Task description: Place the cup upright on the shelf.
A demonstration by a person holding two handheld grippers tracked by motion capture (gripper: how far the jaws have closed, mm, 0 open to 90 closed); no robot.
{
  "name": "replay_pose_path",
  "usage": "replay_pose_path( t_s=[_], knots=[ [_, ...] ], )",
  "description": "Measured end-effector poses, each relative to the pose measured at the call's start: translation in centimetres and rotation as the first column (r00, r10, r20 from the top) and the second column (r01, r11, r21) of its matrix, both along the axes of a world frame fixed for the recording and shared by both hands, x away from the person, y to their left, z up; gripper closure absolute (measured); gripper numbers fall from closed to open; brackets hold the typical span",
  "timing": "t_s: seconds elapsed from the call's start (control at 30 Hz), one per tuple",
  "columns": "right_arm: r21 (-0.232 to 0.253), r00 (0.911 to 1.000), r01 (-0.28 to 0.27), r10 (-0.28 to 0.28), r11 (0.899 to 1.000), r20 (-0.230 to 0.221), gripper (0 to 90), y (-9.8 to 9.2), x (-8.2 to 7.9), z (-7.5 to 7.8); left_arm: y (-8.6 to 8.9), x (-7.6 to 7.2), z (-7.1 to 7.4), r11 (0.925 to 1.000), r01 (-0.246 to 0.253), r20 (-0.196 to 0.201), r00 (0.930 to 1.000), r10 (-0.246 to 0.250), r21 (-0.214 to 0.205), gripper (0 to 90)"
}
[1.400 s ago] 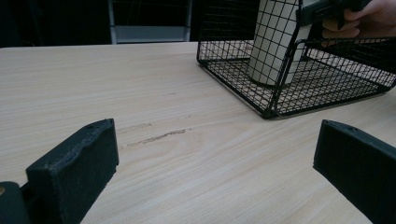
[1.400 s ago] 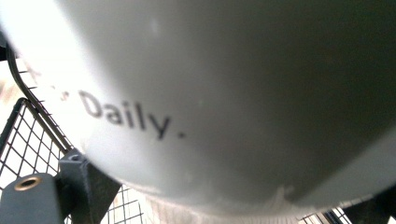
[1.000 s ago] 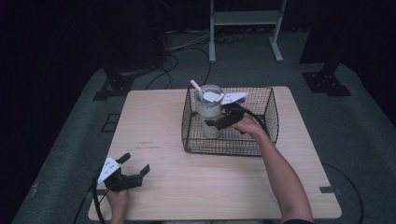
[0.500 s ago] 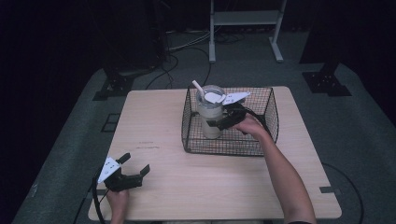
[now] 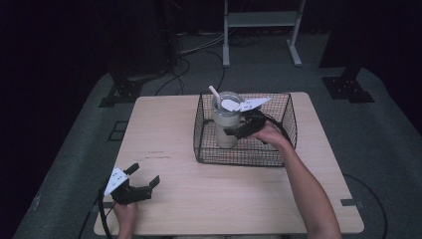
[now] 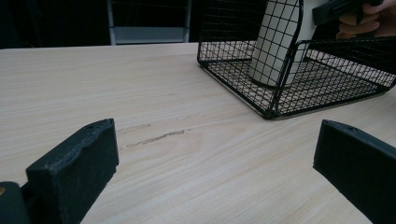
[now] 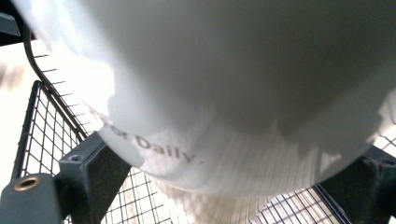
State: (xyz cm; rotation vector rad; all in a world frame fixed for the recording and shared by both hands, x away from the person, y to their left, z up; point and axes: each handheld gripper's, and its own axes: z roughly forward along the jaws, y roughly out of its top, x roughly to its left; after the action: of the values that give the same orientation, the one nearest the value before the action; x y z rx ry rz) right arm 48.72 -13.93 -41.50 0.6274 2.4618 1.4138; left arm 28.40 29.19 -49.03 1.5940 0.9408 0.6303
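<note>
A cream tumbler (image 5: 225, 130) with a white straw (image 5: 214, 93) stands inside a black wire basket (image 5: 244, 158) at the table's far middle. My right gripper (image 5: 238, 130) reaches into the basket from the right, its jaws shut against the tumbler's sides. In the right gripper view the tumbler (image 7: 233, 93) sits very close between the two jaws of that gripper (image 7: 229, 158), with the words "Daily" on its wall. My left gripper (image 5: 146, 173) rests open near the front left table corner with nothing in it. The left gripper view looks between its open jaws (image 6: 215, 154) toward the basket (image 6: 280, 107) and tumbler (image 6: 275, 42).
The light wooden table (image 5: 174, 129) has bare room left of and in front of the basket. A faint scratch (image 6: 154, 137) marks the wood ahead of the left gripper. A white metal stand (image 5: 261, 20) and cables lie on the dark floor behind.
</note>
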Motion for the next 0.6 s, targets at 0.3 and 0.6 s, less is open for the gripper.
replay_pose_path(
  t_s=[0.3,0.6],
  knots=[
    [0.004,0.9987,0.031,-0.031,1.000,-0.041,8.8,-0.9,-1.0,0.7,0.0,0.0,0.0,1.0000,0.000,0.001,1.0000,0.000,0.002,0.0],
    [-0.011,0.9936,0.074,-0.075,0.997,-0.085,8.7,-2.3,-2.3,2.2,-0.1,-0.1,0.0,1.0000,0.004,0.000,1.0000,-0.004,0.003,0.0]
  ],
)
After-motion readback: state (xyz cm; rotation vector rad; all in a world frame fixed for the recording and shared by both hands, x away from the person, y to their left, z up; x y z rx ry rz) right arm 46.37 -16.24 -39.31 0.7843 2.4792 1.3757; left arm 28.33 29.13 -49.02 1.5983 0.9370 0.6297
